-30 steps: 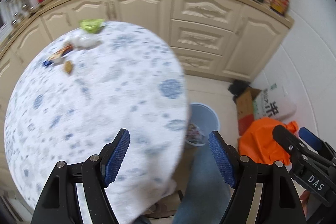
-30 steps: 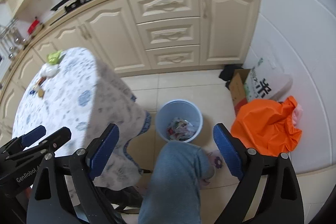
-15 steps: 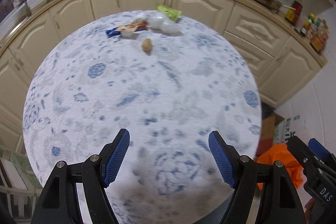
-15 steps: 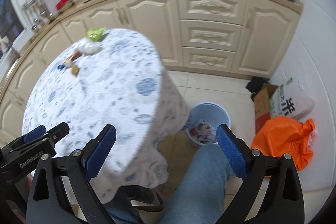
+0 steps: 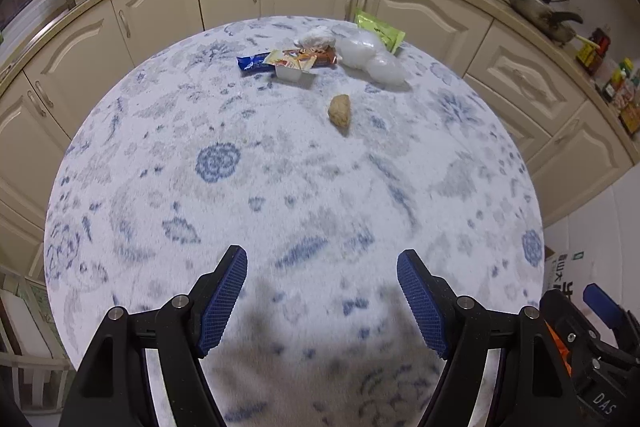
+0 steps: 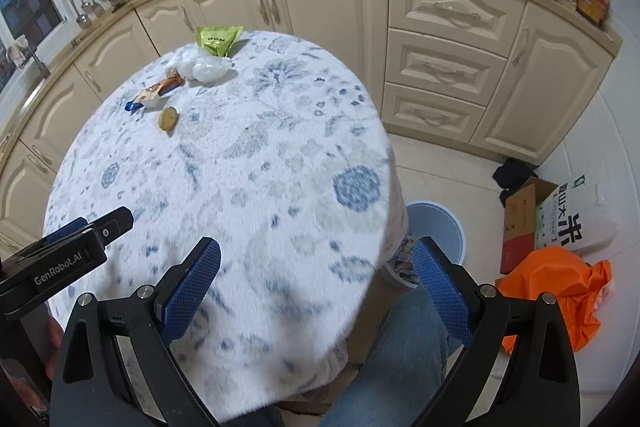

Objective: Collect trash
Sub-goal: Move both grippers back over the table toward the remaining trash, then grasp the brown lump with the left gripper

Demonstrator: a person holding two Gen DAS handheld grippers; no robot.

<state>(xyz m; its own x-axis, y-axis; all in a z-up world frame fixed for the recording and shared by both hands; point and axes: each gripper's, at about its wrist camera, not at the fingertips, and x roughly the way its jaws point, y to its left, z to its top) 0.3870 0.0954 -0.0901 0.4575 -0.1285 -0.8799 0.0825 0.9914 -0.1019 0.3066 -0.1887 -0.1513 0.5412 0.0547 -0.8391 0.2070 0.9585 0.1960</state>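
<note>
Left wrist view: left gripper (image 5: 322,303) spread wide, nothing between the blue pads, poised over the near edge of a round table (image 5: 280,207) under a blue-and-white floral cloth. Trash bunched at the far side, well apart from the fingers: a green snack packet (image 5: 380,31), crumpled clear plastic (image 5: 376,61) just beside it, a wad of white tissue (image 5: 316,37), an orange-and-blue wrapper (image 5: 288,61) lying against a small white plastic cup (image 5: 290,73), and, nearer and set a little apart, a brown lump (image 5: 340,110), perhaps a food scrap.

Right wrist view: right gripper (image 6: 316,291) likewise spread and empty, hanging over the table's near right rim above a denim-clad leg (image 6: 400,355). Pale blue waste bin (image 6: 444,227) on the floor just past the table edge, partly hidden by the cloth; contents not visible from here.

Step in hand, by judgement: reaching toward the pile, nothing picked yet. Next move likely calls for a long reach across the table, a drop onto one item — the lone brown lump looks easiest, being clear of the rest — then a firm pinch. Thin wrappers lying flat on soft cloth may call for a low, angled approach to catch an edge.
</note>
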